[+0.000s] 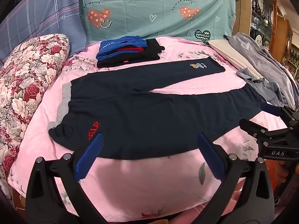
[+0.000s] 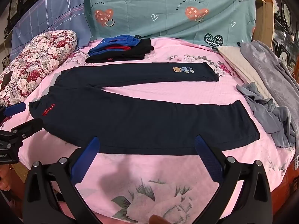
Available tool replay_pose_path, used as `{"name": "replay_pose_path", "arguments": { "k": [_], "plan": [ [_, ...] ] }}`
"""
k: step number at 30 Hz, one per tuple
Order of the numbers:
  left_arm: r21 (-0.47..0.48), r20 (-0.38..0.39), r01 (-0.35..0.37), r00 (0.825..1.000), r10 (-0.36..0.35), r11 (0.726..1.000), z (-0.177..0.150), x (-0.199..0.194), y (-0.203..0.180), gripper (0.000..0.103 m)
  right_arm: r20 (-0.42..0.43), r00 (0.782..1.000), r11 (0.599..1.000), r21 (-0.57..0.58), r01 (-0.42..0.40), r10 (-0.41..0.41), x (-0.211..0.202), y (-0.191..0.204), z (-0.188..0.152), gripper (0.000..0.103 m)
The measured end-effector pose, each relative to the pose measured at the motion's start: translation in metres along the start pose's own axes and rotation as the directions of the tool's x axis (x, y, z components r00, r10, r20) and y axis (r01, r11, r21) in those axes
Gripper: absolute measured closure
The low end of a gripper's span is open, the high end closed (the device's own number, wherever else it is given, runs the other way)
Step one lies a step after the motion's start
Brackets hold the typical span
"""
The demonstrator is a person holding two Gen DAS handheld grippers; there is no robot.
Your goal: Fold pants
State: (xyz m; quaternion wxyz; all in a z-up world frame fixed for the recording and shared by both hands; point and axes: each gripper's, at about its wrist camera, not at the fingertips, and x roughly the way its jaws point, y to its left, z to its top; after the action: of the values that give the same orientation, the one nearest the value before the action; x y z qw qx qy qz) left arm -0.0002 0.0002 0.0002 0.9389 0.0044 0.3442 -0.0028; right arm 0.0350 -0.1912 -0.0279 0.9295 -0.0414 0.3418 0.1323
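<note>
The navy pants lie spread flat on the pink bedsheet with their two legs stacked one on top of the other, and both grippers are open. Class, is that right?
Not quite. The navy pants lie flat on the pink bedsheet, but their legs are spread apart, as the right wrist view shows. Left gripper and right gripper are open.

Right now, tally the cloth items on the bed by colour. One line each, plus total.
Navy, spread flat: 1, the pants
Black, folded: 1, the black garment
Blue with red trim, folded on the black one: 1, the blue garment
Grey, crumpled at the right edge: 1, the grey garment
Total: 4
</note>
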Motion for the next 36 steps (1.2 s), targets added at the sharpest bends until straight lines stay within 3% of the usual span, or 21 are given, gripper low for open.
{"name": "replay_pose_path", "arguments": {
  "k": [16,36],
  "plan": [
    [0.004,-0.007,0.005,1.0,-0.005,1.0,0.0,-0.001,-0.016,0.002,-0.016,1.0,1.0,0.003,-0.007,0.007,0.004,-0.001,-0.003,0.001],
    [-0.001,-0.011,0.013,1.0,-0.013,1.0,-0.004,0.003,-0.003,0.002,-0.03,1.0,1.0,-0.004,-0.007,0.007,0.006,0.003,-0.004,0.001]
  ]
}}
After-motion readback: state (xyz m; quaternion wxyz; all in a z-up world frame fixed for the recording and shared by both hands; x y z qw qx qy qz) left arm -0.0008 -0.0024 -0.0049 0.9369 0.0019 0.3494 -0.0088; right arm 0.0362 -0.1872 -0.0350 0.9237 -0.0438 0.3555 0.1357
